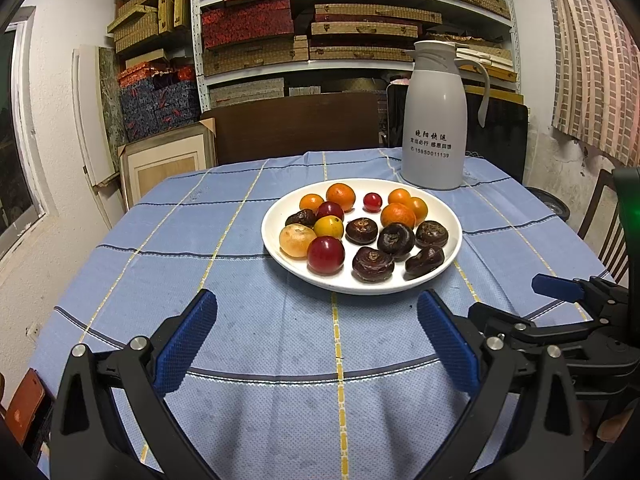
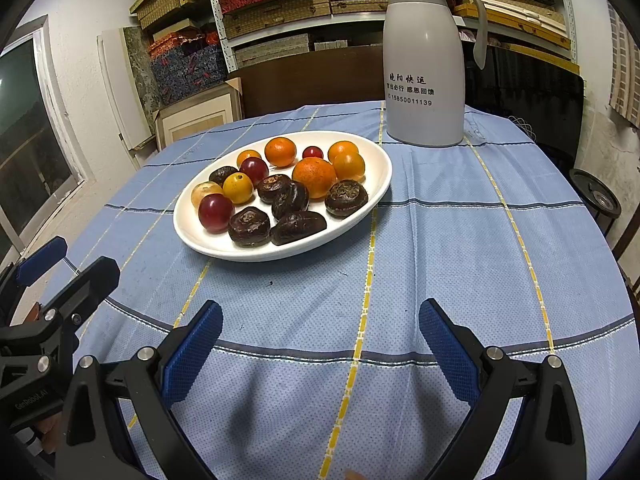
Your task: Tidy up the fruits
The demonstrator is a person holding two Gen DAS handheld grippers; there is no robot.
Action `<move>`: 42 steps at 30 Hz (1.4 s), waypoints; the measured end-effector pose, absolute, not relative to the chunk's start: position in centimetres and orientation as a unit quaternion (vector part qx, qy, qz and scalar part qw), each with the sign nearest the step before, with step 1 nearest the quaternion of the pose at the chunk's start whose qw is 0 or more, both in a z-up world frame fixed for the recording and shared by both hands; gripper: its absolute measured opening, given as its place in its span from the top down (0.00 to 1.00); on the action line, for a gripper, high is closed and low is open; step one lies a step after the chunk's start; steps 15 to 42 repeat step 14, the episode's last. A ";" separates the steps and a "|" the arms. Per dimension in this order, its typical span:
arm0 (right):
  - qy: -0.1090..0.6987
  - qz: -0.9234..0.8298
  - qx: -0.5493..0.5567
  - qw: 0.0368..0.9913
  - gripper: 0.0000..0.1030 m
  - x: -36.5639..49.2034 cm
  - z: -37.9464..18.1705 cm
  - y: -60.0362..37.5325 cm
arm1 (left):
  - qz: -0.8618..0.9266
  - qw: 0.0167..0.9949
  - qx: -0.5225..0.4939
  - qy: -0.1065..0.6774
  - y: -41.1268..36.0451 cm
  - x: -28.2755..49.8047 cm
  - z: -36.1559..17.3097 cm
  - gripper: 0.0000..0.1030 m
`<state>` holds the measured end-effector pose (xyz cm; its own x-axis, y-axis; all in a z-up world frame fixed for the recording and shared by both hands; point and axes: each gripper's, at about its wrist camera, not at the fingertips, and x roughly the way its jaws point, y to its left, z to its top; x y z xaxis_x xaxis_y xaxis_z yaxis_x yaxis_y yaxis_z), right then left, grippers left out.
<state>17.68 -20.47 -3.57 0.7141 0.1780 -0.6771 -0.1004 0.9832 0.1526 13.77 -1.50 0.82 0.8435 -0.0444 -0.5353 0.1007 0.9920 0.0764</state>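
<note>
Left wrist view is showing the left tool hovering over the worktop just short of the white plate, fingers spread apart and holding nothing; the right tool is waiting likewise, also spread and empty. All the fruits are sitting crowded on the plate, many touching. Round fruits like the red one are likely risking a roll off the rim if nudged, and a wide reach may be bumping the thermos jug.

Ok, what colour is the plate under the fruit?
White, plain; the plate shows best in the right wrist view.
</note>
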 end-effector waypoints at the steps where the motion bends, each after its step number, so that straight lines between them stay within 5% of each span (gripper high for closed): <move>1: 0.370 0.076 0.053 0.924 0.04 17.6 -3.6 -20.5 | -0.039 0.959 0.048 0.278 -1.4 13.7 0.7 0.04; 42: 0.378 0.071 0.057 0.921 0.04 17.6 -3.6 -20.5 | -0.036 0.957 0.062 0.282 -1.5 13.8 0.5 0.04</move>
